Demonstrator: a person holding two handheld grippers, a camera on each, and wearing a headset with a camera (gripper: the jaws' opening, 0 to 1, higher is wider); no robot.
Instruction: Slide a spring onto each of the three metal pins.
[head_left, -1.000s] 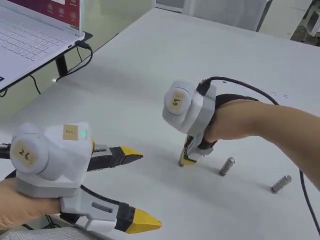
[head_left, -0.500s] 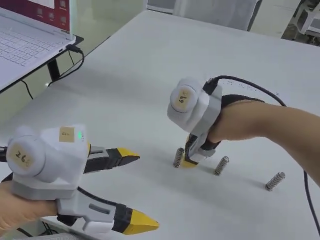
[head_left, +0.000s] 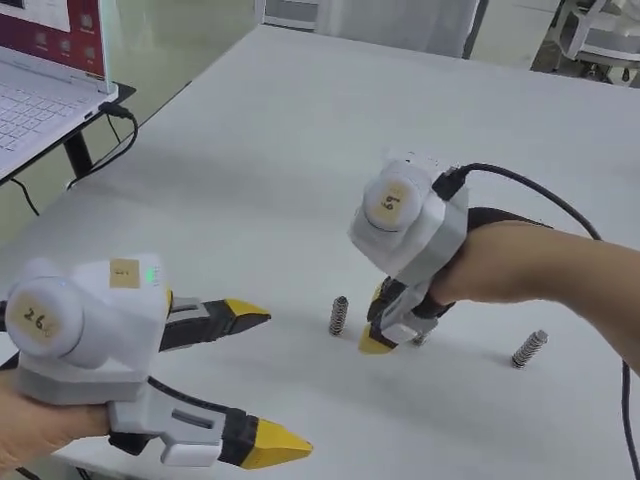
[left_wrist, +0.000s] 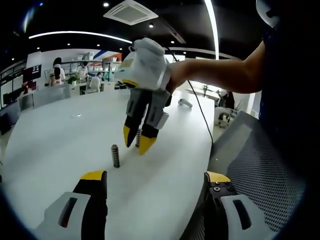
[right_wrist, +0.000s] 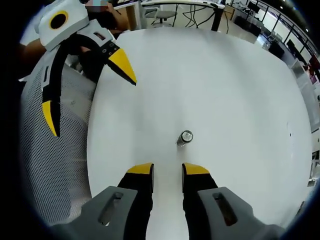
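A spring (head_left: 338, 315) stands upright on the white table (head_left: 300, 150), just left of my right gripper (head_left: 385, 335). That gripper points down at the table with its jaws a little apart and nothing between them. A second spring (head_left: 528, 348) leans further right. Another spring (head_left: 420, 338) peeks out behind the right gripper. In the right gripper view an upright spring (right_wrist: 185, 137) is seen from above, just ahead of the right gripper (right_wrist: 168, 170). My left gripper (head_left: 265, 378) hovers wide open at the near left. In its own view the left gripper (left_wrist: 155, 177) faces the right gripper (left_wrist: 138, 141) and a spring (left_wrist: 116, 156).
An open laptop (head_left: 40, 90) sits on a stand at the far left, beyond the table's edge. A black cable (head_left: 520, 185) runs from the right gripper across the table. A grey mesh chair (left_wrist: 250, 150) is close on the left gripper's side.
The right gripper has let go of a spring, which now stands upright by itself, and has moved off to its right. The left gripper has stayed open. The head camera has shifted.
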